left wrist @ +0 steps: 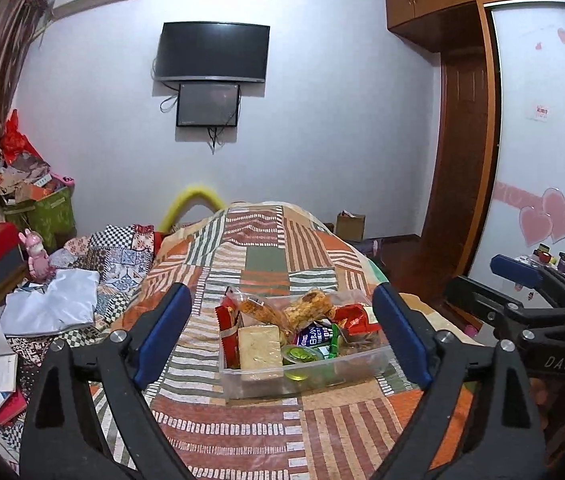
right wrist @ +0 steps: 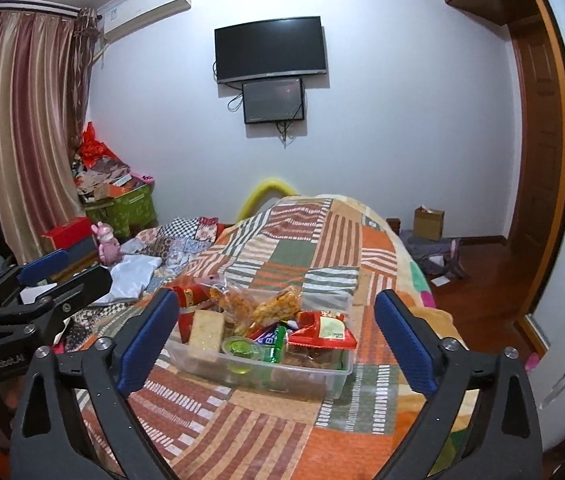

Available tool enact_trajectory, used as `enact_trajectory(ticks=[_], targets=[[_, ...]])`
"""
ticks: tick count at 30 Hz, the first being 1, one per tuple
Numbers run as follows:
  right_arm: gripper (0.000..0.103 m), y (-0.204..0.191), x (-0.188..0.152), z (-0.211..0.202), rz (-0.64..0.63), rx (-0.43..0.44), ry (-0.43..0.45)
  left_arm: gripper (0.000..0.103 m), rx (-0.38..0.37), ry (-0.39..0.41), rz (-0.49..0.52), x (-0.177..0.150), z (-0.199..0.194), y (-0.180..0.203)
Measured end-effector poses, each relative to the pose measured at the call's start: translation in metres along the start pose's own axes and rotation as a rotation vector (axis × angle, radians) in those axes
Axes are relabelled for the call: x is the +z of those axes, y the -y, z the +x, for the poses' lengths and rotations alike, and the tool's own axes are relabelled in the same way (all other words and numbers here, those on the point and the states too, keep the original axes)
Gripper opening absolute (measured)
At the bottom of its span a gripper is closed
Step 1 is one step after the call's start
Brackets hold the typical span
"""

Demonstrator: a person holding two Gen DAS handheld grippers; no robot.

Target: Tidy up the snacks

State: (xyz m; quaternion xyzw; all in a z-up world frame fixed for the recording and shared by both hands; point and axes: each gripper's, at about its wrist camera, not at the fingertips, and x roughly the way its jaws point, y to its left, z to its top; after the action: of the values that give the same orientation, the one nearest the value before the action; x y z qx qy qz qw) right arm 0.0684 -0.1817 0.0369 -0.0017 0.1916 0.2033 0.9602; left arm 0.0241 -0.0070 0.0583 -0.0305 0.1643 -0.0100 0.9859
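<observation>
Here a clear rectangular plastic tub sits on the bed's striped patchwork quilt, toward the near end of the bed and closer to its right edge than its left. Its long axis runs roughly across the bed, side to side; in the right wrist view the tub appears skewed, its right end nearer the camera.

The tub is heaped with snacks. A pale beige block-shaped biscuit pack lies at the left with its long axis pointing away down the bed. Just right of it sits a small round green jelly cup. Behind these, two clear packs of orange-brown crunchy bars lean upward above the rim. A red crinkled snack bag lies at the right end, and a red packet stands against the left wall.

The left gripper hangs in front of the tub, jaws spread wide and empty, framing it. The right gripper does likewise from the right side, jaws wide and holding nothing.
</observation>
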Motion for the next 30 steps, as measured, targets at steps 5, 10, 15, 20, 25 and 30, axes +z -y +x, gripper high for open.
enact_trajectory(ticks=[5, 10, 15, 20, 25, 30], targets=[[0.103, 0.0018, -0.0028, -0.0037, 0.007, -0.022, 0.016, 0.099, 0.016, 0.025, 0.011, -0.0029, -0.0068, 0.0021], [0.103, 0.0039, -0.0036, -0.0016, 0.015, -0.018, 0.014, 0.099, 0.011, 0.031, 0.014, -0.0049, -0.0079, 0.0027], [0.103, 0.0039, -0.0063, -0.005, 0.015, -0.008, 0.016, 0.099, 0.007, 0.026, 0.012, -0.0067, -0.0059, 0.0014], [0.103, 0.0029, -0.006, -0.0068, 0.017, -0.002, 0.02, 0.099, 0.005, 0.019, 0.008, -0.0074, -0.005, 0.0016], [0.103, 0.0029, -0.0061, -0.0068, 0.018, 0.004, 0.018, 0.099, 0.003, 0.014, 0.009, -0.0082, -0.0035, 0.0019], [0.103, 0.002, -0.0055, -0.0077, 0.021, 0.007, 0.017, 0.099, 0.001, 0.01, 0.006, -0.0083, -0.0026, 0.0012]])
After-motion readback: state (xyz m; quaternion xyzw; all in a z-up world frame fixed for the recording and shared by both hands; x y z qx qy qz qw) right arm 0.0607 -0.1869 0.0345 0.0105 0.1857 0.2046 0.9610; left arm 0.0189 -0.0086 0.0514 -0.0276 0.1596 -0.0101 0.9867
